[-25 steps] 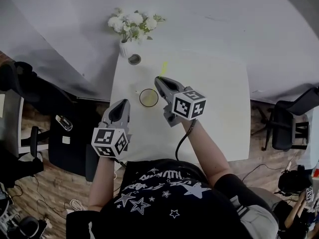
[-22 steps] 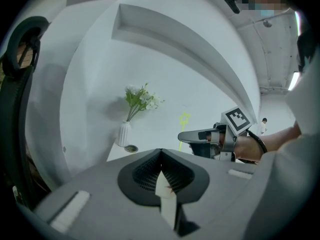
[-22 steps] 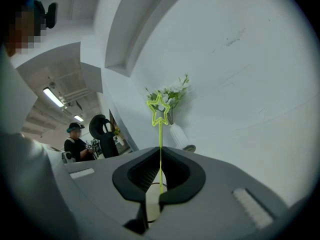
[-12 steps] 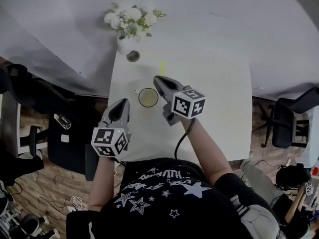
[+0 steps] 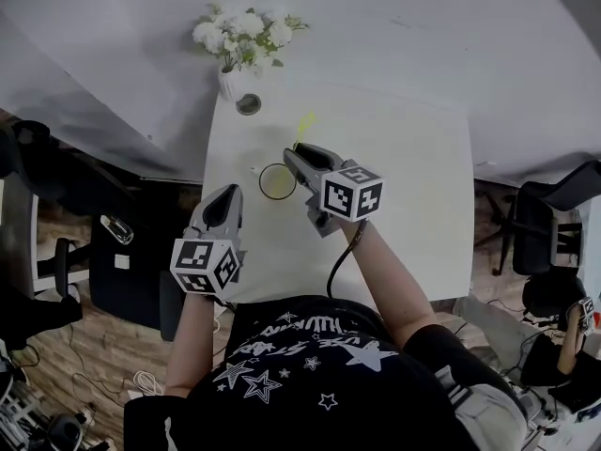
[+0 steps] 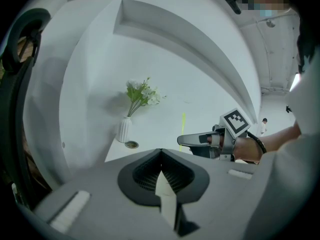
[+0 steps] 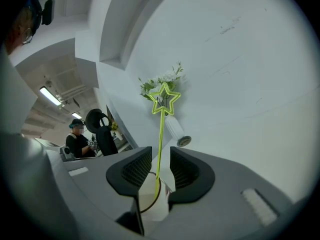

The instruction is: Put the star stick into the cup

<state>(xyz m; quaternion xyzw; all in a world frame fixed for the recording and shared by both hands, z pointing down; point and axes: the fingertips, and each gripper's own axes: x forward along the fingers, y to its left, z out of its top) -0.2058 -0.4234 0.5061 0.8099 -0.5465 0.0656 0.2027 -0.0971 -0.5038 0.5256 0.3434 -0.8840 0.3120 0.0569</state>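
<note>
Right tongs (image 7: 160, 159) newly apart around stick (image 7: 160, 134)

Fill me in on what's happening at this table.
A person works at a white table with a claw in each hand. The right claw has just been opening: the star stick stands free between its jaws, lower end down in the cup. The left claw is shut and empty, held back short of the cup.

White table (image 5: 413, 205) on wood floor (image 5: 89, 350), black chairs (image 5: 537, 242) beside.
</note>
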